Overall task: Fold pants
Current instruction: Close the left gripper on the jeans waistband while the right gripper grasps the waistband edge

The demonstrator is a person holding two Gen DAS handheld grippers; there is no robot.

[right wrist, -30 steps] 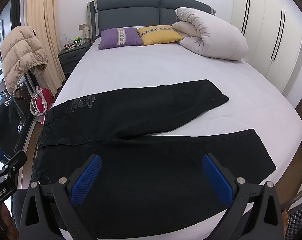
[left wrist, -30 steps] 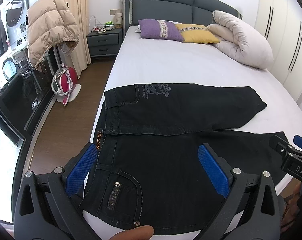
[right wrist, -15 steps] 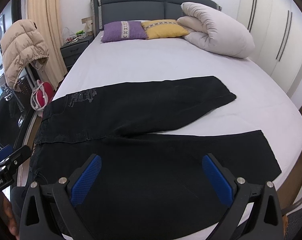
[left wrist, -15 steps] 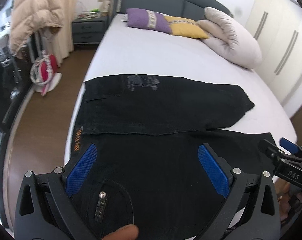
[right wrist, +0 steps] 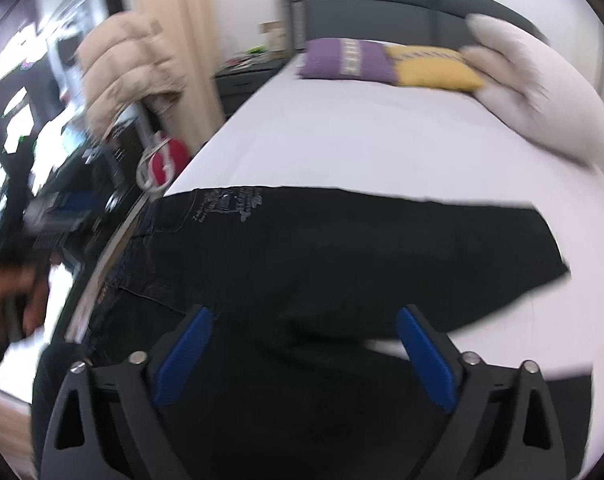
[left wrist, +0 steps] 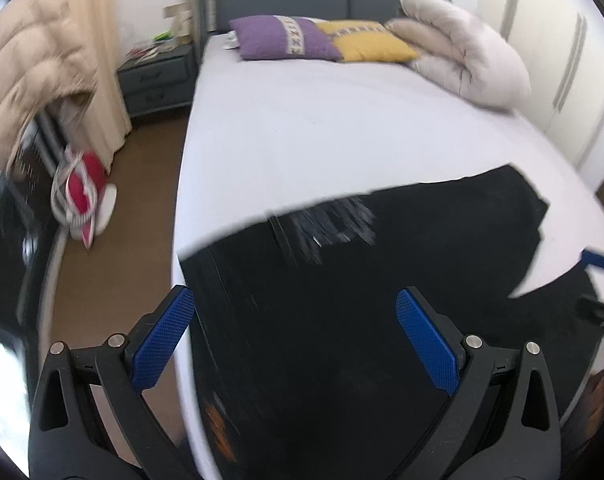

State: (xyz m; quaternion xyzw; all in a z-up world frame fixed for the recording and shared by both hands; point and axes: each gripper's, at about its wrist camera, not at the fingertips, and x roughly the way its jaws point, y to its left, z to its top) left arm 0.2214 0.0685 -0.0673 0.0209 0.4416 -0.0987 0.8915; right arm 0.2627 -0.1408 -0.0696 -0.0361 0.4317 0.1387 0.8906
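Black pants (left wrist: 342, 300) lie flat on the white bed (left wrist: 322, 128), waistband toward the left edge, two legs spread to the right. My left gripper (left wrist: 296, 340) is open and empty, low over the waistband at the bed's left edge. My right gripper (right wrist: 304, 356) is open and empty, low over the crotch area where the legs of the pants (right wrist: 342, 248) part. The right gripper's tip shows at the right edge of the left wrist view (left wrist: 600, 262). Both views are motion-blurred.
Purple pillow (left wrist: 286, 38), yellow pillow (left wrist: 366, 42) and a rolled white duvet (left wrist: 466, 52) lie at the headboard. A beige puffer jacket (left wrist: 30, 68), a red-and-white object (left wrist: 84, 196) and a nightstand (left wrist: 158, 78) stand left of the bed on the wood floor. Wardrobe doors stand at right.
Both grippers have swung left and forward over the pants; the left now hovers at the waistband edge, the right over the crotch. Both stay open.
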